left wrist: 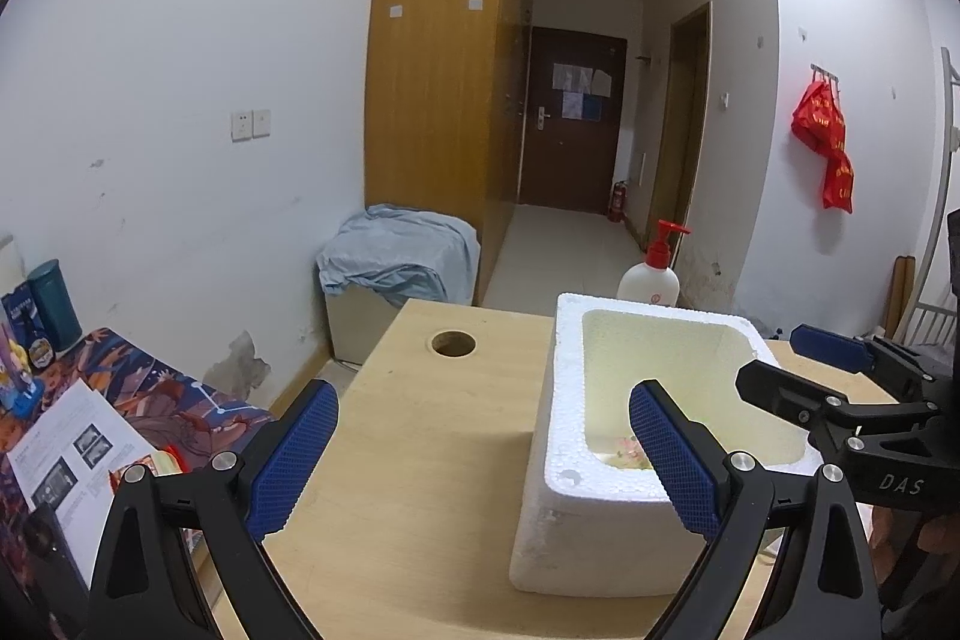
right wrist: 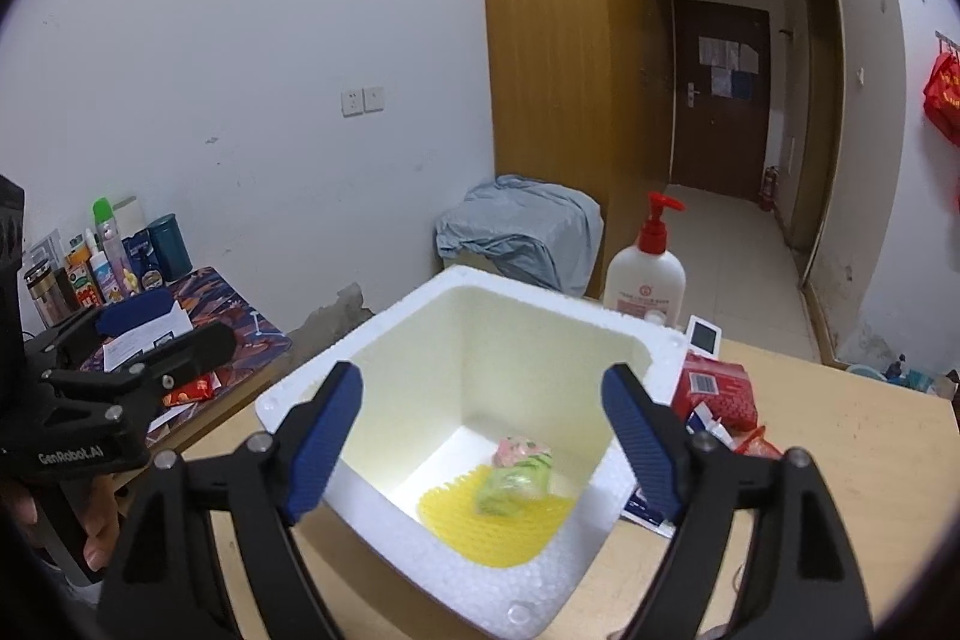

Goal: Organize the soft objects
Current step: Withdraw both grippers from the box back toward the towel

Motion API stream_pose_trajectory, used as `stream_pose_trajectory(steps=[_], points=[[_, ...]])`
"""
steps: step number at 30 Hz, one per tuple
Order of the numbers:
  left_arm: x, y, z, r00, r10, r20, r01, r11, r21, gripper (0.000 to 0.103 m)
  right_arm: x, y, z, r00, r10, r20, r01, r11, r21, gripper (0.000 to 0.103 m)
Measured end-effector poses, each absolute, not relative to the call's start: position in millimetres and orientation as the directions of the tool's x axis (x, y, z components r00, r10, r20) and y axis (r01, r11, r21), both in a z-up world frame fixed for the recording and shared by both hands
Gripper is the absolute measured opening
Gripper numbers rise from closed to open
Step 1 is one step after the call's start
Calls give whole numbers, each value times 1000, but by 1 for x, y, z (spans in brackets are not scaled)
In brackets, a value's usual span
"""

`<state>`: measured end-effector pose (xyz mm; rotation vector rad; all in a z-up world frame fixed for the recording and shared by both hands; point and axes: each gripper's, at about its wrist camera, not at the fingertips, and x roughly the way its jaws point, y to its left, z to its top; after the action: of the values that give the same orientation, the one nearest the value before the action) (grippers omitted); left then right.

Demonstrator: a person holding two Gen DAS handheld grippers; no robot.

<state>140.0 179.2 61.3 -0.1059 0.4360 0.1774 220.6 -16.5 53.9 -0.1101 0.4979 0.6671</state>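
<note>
- My right gripper [right wrist: 483,436] hangs with jaws spread and empty over the white foam box [right wrist: 420,538]; a green-and-pink soft packet [right wrist: 516,472] lies on a yellow mesh mat [right wrist: 456,520] at the box floor, below and just right of my jaws.
- My left gripper [left wrist: 480,457], also spread and empty, sits left of the box, farther from the remaining red soft packs [right wrist: 717,391] at the box's right.
- Those packs' lower edges are hidden behind my right finger; their number is unclear.

Left gripper [left wrist: 483,454] and right gripper [right wrist: 483,442] spread wide, empty
</note>
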Motion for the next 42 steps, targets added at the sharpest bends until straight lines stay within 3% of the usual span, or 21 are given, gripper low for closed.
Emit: stream_pose_trajectory(steps=[13, 17, 22, 25, 42], points=[[134, 172, 65, 899, 137, -417, -178, 982, -62, 98, 209, -28, 64, 694, 560, -453, -603, 796, 60, 86], [129, 162, 68, 904, 123, -410, -160, 986, -56, 98, 201, -38, 68, 711, 553, -435, -590, 805, 60, 94], [122, 149, 72, 911, 100, -400, -132, 990, -53, 98, 190, -53, 73, 733, 539, -414, -568, 821, 63, 95], [118, 141, 76, 915, 84, -394, -114, 992, -53, 99, 184, -65, 77, 749, 527, -401, -550, 833, 67, 103], [89, 85, 90, 931, -44, -361, 29, 998, -47, 103, 131, -130, 91, 845, 424, -327, -425, 902, 71, 103]])
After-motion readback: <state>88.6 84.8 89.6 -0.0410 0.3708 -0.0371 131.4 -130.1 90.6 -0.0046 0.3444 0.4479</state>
